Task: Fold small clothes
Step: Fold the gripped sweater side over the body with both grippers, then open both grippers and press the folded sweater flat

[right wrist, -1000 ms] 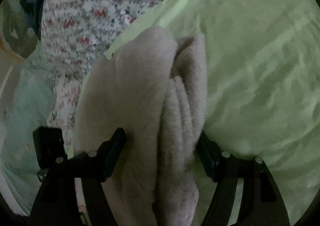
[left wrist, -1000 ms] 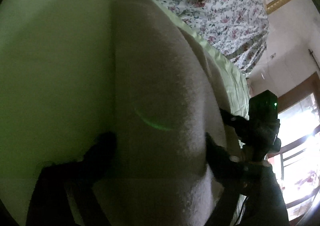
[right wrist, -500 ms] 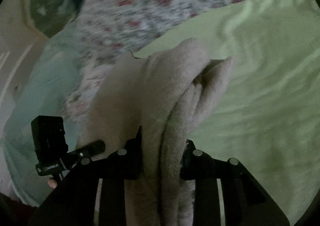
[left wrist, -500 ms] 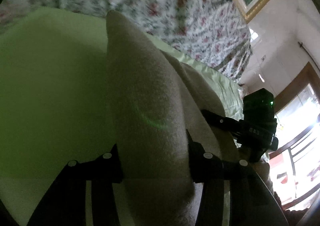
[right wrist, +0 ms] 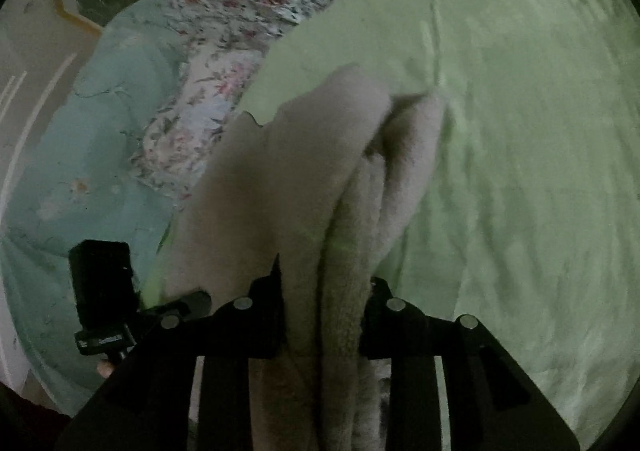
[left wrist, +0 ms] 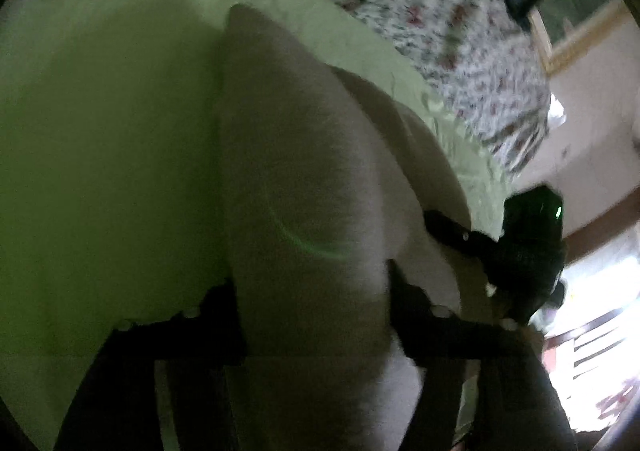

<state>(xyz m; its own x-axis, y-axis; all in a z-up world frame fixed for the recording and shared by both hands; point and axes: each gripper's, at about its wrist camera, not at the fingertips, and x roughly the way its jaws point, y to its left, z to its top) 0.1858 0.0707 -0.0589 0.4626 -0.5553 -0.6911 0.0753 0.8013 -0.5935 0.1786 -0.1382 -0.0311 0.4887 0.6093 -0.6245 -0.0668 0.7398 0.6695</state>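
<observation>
A beige fleece garment [left wrist: 304,179] is held between both grippers above a light green sheet [left wrist: 100,155]. My left gripper [left wrist: 316,303] is shut on one folded edge of the garment, which bulges up between its fingers. My right gripper [right wrist: 324,299] is shut on the other edge, where several layers [right wrist: 348,235] are bunched together. The right gripper also shows at the right of the left wrist view [left wrist: 528,247]. The left gripper shows at the lower left of the right wrist view [right wrist: 104,291]. The views are dim and blurred.
The green sheet [right wrist: 520,155] covers a bed. A floral cover [left wrist: 420,7] lies along its far side. A pale blue cloth [right wrist: 80,179] lies at the left of the right wrist view. A bright window [left wrist: 600,311] is at the right.
Both grippers closed on the garment's edges from open a second ago and lifted it. Both views have since swung, and the garment has shifted over the sheet.
</observation>
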